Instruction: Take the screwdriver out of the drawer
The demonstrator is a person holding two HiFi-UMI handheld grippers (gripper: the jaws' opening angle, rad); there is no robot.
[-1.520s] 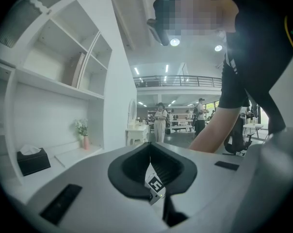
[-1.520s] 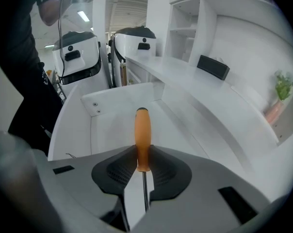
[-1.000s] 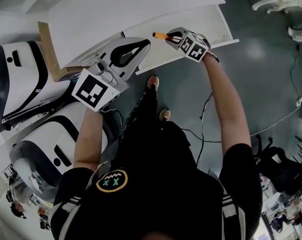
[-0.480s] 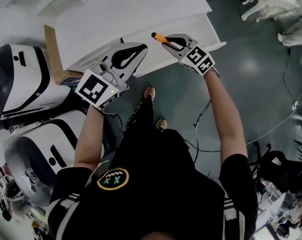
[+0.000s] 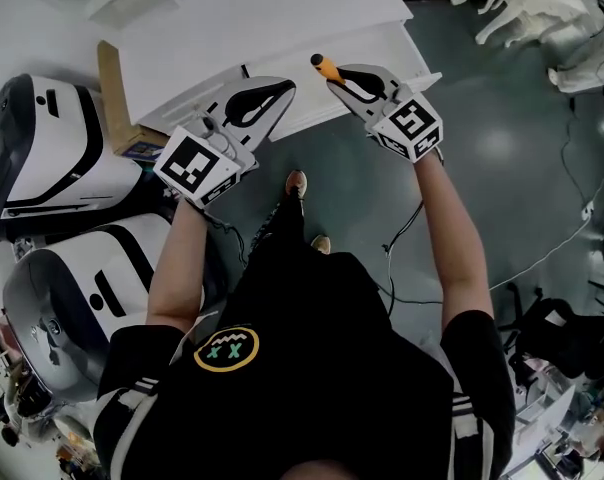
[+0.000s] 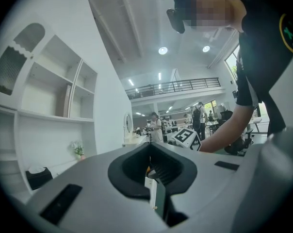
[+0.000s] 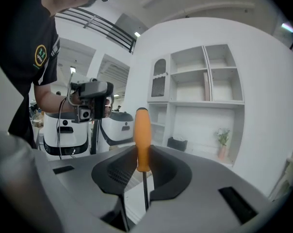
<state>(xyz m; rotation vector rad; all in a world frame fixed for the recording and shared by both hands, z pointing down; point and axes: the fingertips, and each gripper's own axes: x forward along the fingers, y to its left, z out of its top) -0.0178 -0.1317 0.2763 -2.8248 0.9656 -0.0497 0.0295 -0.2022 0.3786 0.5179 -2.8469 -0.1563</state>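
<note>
My right gripper [image 5: 354, 80] is shut on the screwdriver [image 5: 326, 67]. In the right gripper view its orange handle [image 7: 142, 139] stands upright above the jaws and the thin metal shaft runs down between them. The right gripper hangs over the edge of the white slab [image 5: 312, 110] that juts out below the white desk top [image 5: 282, 18]; this looks like the drawer. My left gripper [image 5: 267, 98] hovers beside it to the left, shut, with nothing clearly held. Its jaws [image 6: 151, 168] meet with only a thin slit between them.
Two white-and-black machines [image 5: 42, 158] [image 5: 72, 298] stand at the left, with a cardboard piece [image 5: 112, 93] beside the desk. Cables [image 5: 402, 258] lie on the grey floor near the person's feet [image 5: 297, 183]. White chairs [image 5: 522, 8] stand at the back right. A white shelf unit [image 7: 200, 81] stands ahead.
The right gripper has risen and tipped up with the screwdriver still held in it. The left gripper has shifted a little up and toward the desk.
</note>
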